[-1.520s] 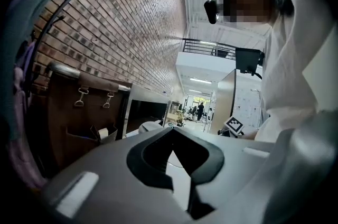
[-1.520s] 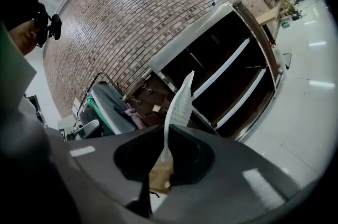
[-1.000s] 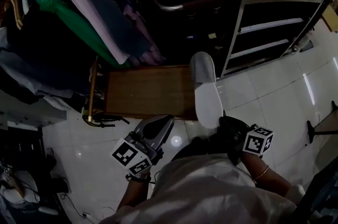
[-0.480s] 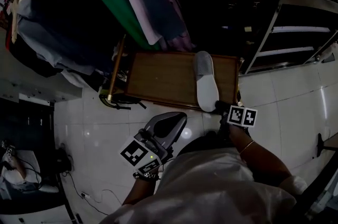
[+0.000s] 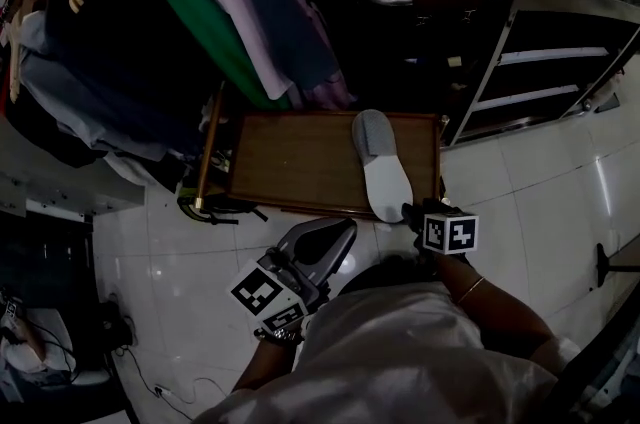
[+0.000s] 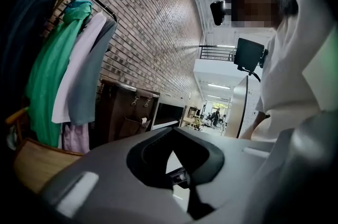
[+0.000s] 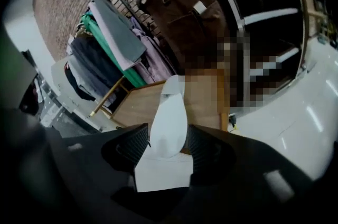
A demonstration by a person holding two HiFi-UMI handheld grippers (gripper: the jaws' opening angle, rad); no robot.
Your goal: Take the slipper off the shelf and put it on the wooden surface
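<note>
A pale grey slipper (image 5: 383, 167) lies sole-up on the right part of the wooden surface (image 5: 300, 162), its heel over the near edge. My right gripper (image 5: 410, 212) is at that heel. In the right gripper view the slipper (image 7: 168, 120) sits between the two dark pads (image 7: 134, 146) with a slim gap on each side. The jaws are opening and do not press on it. My left gripper (image 5: 335, 232) hovers over the white floor left of the right one, away from the slipper, jaws together (image 6: 171, 136) and empty.
A metal shelf unit (image 5: 540, 62) with pale shelves stands at the right, beside the wooden surface. Hanging clothes on a rack (image 5: 200, 2) overhang the wooden surface's far left. White tiled floor (image 5: 540, 172) surrounds it. A cable lies on the floor at lower left.
The slipper came down from over the floor edge to lie on the wooden surface. My right gripper's jaws have let go of its heel. The left gripper has barely moved.
</note>
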